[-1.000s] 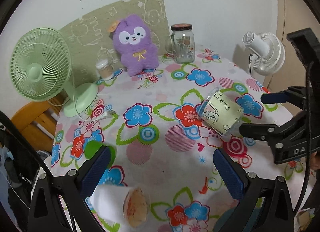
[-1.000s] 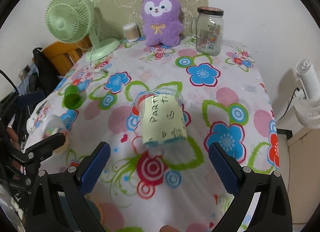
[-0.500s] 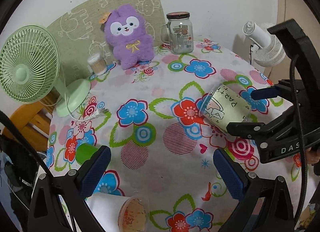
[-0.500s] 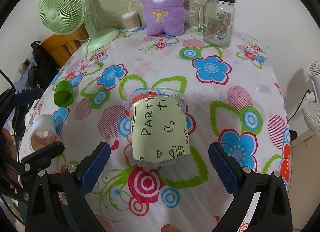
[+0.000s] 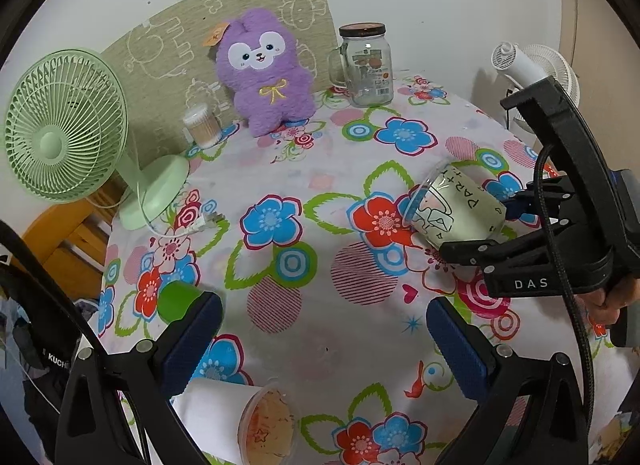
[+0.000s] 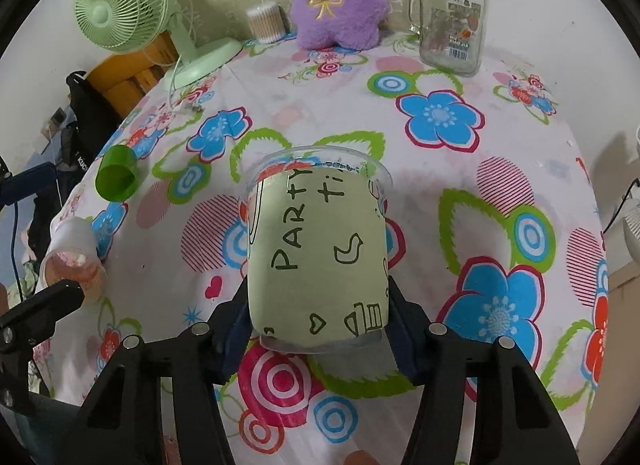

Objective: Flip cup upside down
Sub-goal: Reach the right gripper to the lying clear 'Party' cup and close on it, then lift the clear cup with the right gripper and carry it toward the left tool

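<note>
A clear plastic cup point(image 6: 316, 249) with a pale green "PARTY" sleeve lies on its side on the flowered tablecloth point(image 6: 440, 121), mouth pointing away from the right wrist camera. My right gripper point(image 6: 316, 305) is shut on the cup's base end, one blue pad pressed on each side. In the left wrist view the same cup point(image 5: 452, 209) sits at the right, held between the right gripper's point(image 5: 480, 225) black fingers. My left gripper point(image 5: 324, 341) stands open near the table's front, nothing between its pads.
A small green cup point(image 5: 176, 297) and a white cup point(image 5: 248, 417) with pinkish contents lie on their sides near the left gripper. At the back stand a green fan point(image 5: 64, 125), a purple plush point(image 5: 266, 73), a cotton-swab tub point(image 5: 202, 125) and a glass jar point(image 5: 366, 65).
My right gripper moved forward over the lying cup and went from wide open to shut on its base. The left gripper stayed open and drifted only slightly.
</note>
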`<state>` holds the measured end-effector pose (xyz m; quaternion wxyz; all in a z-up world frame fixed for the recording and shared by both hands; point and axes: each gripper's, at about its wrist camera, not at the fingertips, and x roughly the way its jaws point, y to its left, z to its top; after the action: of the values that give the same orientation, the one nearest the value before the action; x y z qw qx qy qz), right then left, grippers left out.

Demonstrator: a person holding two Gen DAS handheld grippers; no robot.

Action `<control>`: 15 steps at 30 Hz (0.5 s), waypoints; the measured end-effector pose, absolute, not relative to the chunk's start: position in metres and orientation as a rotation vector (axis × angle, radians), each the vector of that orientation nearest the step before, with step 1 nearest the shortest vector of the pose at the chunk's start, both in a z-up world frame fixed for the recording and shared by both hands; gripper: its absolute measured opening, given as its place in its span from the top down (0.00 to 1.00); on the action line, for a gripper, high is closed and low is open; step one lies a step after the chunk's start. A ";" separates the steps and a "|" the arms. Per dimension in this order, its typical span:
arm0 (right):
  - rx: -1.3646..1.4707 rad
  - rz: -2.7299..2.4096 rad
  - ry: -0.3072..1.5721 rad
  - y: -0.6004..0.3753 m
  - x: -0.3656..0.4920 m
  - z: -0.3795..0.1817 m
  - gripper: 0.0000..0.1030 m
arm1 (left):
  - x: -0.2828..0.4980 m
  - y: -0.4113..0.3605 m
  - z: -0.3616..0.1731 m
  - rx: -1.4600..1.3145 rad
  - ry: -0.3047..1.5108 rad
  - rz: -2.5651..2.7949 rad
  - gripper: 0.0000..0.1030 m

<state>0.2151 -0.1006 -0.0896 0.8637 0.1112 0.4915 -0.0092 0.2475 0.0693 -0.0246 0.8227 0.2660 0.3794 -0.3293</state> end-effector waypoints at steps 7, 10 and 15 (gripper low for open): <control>0.212 -0.018 0.984 -0.094 0.201 -0.071 0.42 | 0.242 0.076 -0.017 0.533 0.813 -0.698 0.00; 0.197 -0.015 0.960 -0.087 0.188 -0.059 0.42 | 0.236 0.080 -0.010 0.518 0.802 -0.697 0.00; 0.177 0.013 0.927 -0.070 0.162 -0.039 0.42 | 0.221 0.092 0.000 0.502 0.778 -0.690 0.00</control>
<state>0.1620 -0.0696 -0.0388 0.8907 0.0853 0.4465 0.0062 0.2211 0.0919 0.0002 0.8379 0.2373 0.3679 -0.3260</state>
